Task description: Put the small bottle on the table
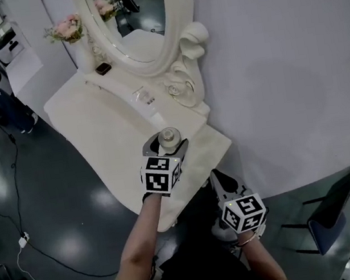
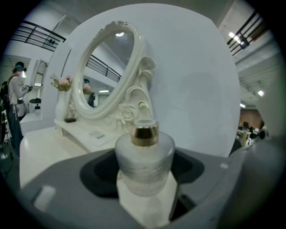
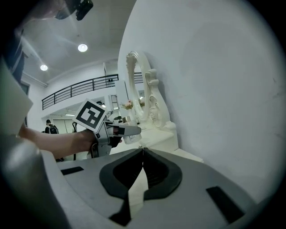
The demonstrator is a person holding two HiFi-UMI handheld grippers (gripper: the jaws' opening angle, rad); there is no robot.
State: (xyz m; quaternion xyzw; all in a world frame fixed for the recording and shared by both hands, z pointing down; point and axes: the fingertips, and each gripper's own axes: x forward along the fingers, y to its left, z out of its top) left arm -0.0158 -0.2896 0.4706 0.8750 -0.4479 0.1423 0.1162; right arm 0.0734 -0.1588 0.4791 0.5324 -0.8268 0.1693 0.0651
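Over surface point(image 1: 100, 137) near end | left tongs point(image 1: 168, 145) clamped on small bottle point(image 2: 144, 156), upright, touchdown unclear | right tongs point(image 3: 142, 167) closed, empty, held aside | task unfinished: set down, release

The left tool point(image 1: 168, 145) reaches forward on an outstretched, bare left forearm point(image 1: 137, 247); its jaws are closed on the small bottle point(image 2: 144, 161), which stands upright between them; the right tool point(image 1: 223, 183) is held lower and nearer the body, to the right of the left one; its jaws meet, nothing between them.
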